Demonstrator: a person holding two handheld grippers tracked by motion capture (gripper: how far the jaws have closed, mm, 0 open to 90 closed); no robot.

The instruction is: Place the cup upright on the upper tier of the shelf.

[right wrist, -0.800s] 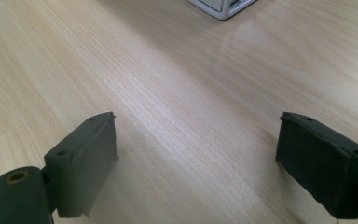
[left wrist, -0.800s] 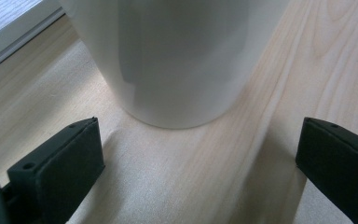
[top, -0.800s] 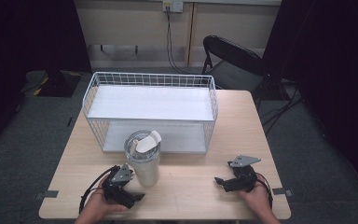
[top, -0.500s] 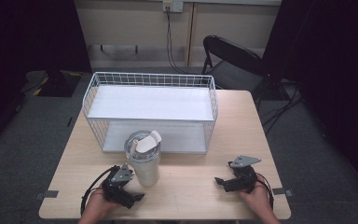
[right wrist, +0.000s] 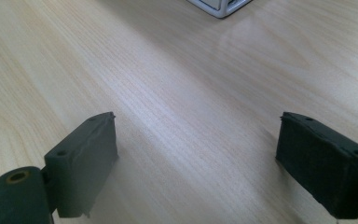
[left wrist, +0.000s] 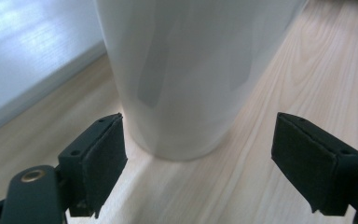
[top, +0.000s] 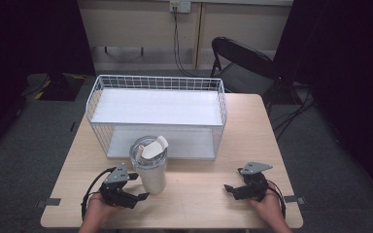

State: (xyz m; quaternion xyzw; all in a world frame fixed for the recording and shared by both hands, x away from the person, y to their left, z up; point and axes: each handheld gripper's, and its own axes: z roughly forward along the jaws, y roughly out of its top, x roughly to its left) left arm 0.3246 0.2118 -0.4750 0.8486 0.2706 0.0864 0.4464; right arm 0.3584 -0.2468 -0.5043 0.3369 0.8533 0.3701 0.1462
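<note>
A person sits at a light wooden table (top: 199, 208) with a pair of black tongs in each hand.

The left tongs (top: 135, 187) point at a white tumbler (top: 151, 172) that stands upright just ahead of them. Their jaws are spread wide and grip nothing. In the left gripper view the tumbler's foot sits between and a little beyond the two pads. One pad (left wrist: 103, 161) is very near the wall and the other is well clear. Whether the near pad grazes the wall is hard to tell.

The right tongs (top: 230, 191) rest low over bare wood, well apart from the tumbler, which stands off to their left. Their jaws are also spread wide with nothing between them.

Beyond the tumbler, farther from both tongs, is a white wire basket (top: 158, 80).

The step looks like the approach for a grasp on the tumbler, probably to move it to the basket. Next, the left tongs would likely need to ease forward until both pads flank the body, then close squarely. A lopsided squeeze could tip a tall cup.

The tumbler's clear lid (top: 148, 148) has a raised white flap, but I cannot make out what is inside. In the left gripper view the tumbler is cut off above its lower wall. The right gripper view catches just a corner of the basket. Both forearms run off the bottom edge of the high view.
</note>
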